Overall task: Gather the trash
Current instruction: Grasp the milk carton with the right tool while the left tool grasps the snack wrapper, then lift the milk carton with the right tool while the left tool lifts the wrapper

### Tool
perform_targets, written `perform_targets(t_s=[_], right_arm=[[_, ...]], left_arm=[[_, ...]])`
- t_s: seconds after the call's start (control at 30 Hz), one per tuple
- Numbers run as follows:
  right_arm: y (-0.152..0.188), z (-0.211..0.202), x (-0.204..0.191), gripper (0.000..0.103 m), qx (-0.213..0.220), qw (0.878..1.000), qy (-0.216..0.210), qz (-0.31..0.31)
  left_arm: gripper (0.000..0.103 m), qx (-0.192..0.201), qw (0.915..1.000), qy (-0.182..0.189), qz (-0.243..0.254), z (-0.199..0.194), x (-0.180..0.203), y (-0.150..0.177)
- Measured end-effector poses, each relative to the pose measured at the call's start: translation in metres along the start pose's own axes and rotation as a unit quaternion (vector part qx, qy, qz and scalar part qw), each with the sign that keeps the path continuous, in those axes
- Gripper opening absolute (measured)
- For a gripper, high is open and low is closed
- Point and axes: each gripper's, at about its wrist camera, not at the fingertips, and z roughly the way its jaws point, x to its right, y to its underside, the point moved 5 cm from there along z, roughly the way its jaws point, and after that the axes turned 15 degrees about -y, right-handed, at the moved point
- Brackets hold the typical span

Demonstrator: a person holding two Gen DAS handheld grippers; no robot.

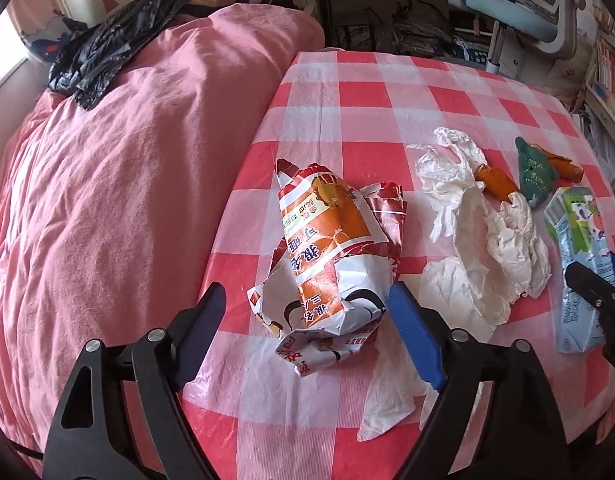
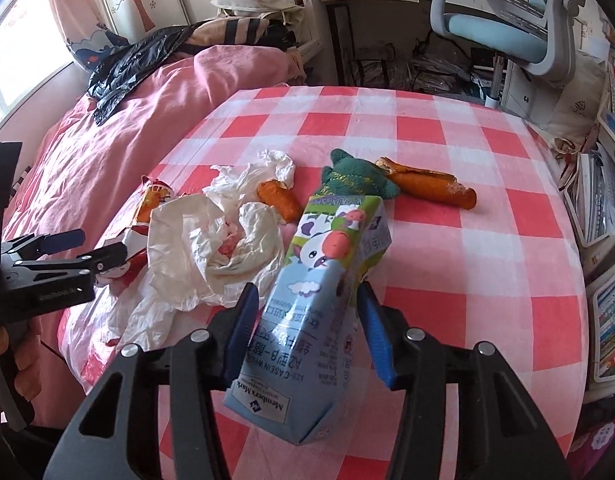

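A crumpled orange-and-white snack bag (image 1: 331, 256) lies on the red-checked tablecloth (image 1: 387, 92). My left gripper (image 1: 307, 312) is open, its fingers either side of the bag's near end. A blue milk carton (image 2: 319, 308) lies between the fingers of my right gripper (image 2: 307, 312), which is open around it. Crumpled white tissues (image 1: 487, 240) lie between bag and carton; they also show in the right wrist view (image 2: 211, 248). Orange peel pieces (image 2: 427, 184) and a green wrapper (image 2: 355, 178) lie farther back. The left gripper shows at the left of the right wrist view (image 2: 87, 250).
A pink duvet (image 1: 107, 200) covers the bed left of the table, with a black plastic bag (image 1: 103, 52) on it. A blue desk chair (image 2: 507, 20) and desk stand behind. Bookshelves (image 2: 607, 240) line the right side.
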Motion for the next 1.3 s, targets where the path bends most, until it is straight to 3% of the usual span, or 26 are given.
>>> perform_targets(t_s=[0.1, 0.13, 0.17, 0.27, 0.3, 0.37, 0.63, 0.8, 1.3], right_arm=[[-0.002, 0.003, 0.007, 0.049, -0.007, 1.000, 0.001, 0.001], [-0.002, 0.004, 0.009, 0.047, -0.009, 1.000, 0.001, 0.002], [-0.003, 0.005, 0.011, 0.044, -0.011, 1.000, 0.001, 0.002], [-0.003, 0.004, 0.018, 0.033, -0.015, 1.000, -0.005, 0.006], [-0.004, 0.004, 0.020, 0.033, -0.012, 1.000, -0.011, 0.011], [-0.004, 0.002, 0.020, 0.032, -0.010, 1.000, -0.014, 0.015], [-0.009, 0.000, 0.010, 0.032, 0.014, 0.999, -0.020, 0.024], [-0.015, -0.004, -0.002, 0.032, 0.034, 0.999, -0.018, 0.021], [-0.018, -0.009, -0.026, 0.032, 0.047, 0.999, 0.001, -0.007]], left_arm=[[0.079, -0.011, 0.9998, -0.012, 0.011, 0.011, 0.007, 0.001], [0.069, -0.017, 0.9997, -0.008, 0.013, 0.015, 0.008, 0.001], [0.065, -0.022, 0.9997, -0.001, 0.013, 0.017, 0.009, 0.002], [0.036, -0.008, 0.9997, 0.022, 0.002, 0.007, 0.005, -0.005], [0.020, -0.012, 0.9988, 0.046, -0.008, 0.002, 0.003, -0.008], [0.020, 0.000, 0.9959, 0.083, -0.034, -0.013, -0.004, -0.016], [0.019, 0.102, 0.9788, 0.147, -0.100, -0.087, -0.044, -0.038], [0.019, 0.094, 0.9721, 0.178, -0.121, -0.087, -0.056, -0.036], [0.019, 0.118, 0.9669, 0.196, -0.114, -0.106, -0.059, -0.029]])
